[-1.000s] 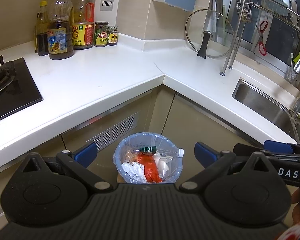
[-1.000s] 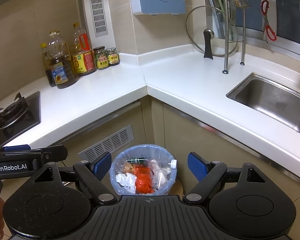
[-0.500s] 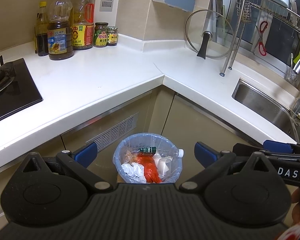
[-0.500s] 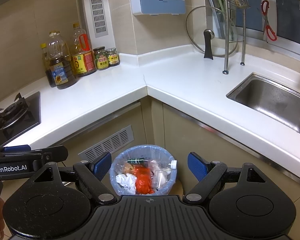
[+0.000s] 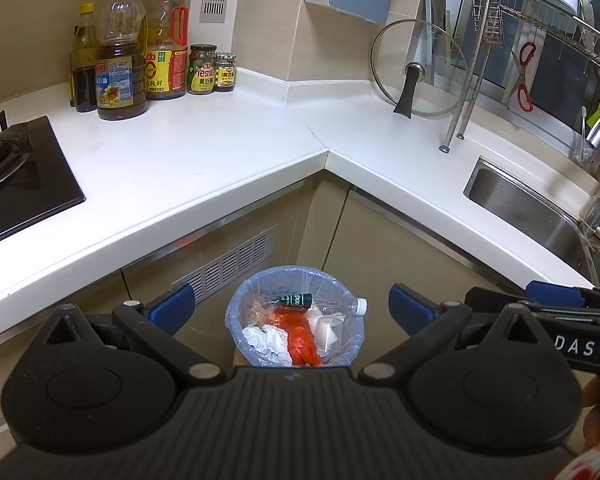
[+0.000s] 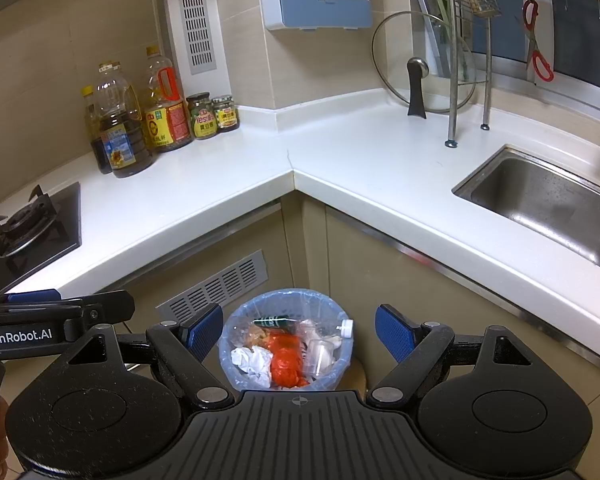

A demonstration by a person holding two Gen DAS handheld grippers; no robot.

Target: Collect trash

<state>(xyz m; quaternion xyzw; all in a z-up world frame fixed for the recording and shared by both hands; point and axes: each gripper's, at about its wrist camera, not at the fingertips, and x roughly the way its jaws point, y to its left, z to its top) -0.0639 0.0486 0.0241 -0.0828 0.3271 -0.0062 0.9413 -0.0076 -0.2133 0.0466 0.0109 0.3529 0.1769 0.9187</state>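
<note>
A small bin lined with a blue bag (image 5: 236,312) (image 6: 342,364) stands on the floor under the counter corner. It holds crumpled white paper (image 5: 269,342) (image 6: 251,362), an orange wrapper (image 5: 300,334) (image 6: 285,362), a clear plastic bottle with a white cap (image 5: 350,307) (image 6: 342,326), a clear cup (image 6: 320,354) and a green tube (image 5: 296,301) (image 6: 272,323). My left gripper (image 5: 291,307) is open and empty, held high above the bin. My right gripper (image 6: 299,332) is open and empty too, beside it, also above the bin.
The white L-shaped counter (image 5: 204,160) (image 6: 360,160) carries oil bottles (image 5: 120,60) (image 6: 118,128) and jars (image 5: 202,68) at the back left, a gas hob (image 5: 16,176) at the left, a glass lid (image 5: 416,68), a dish rack and a steel sink (image 6: 548,200) at the right.
</note>
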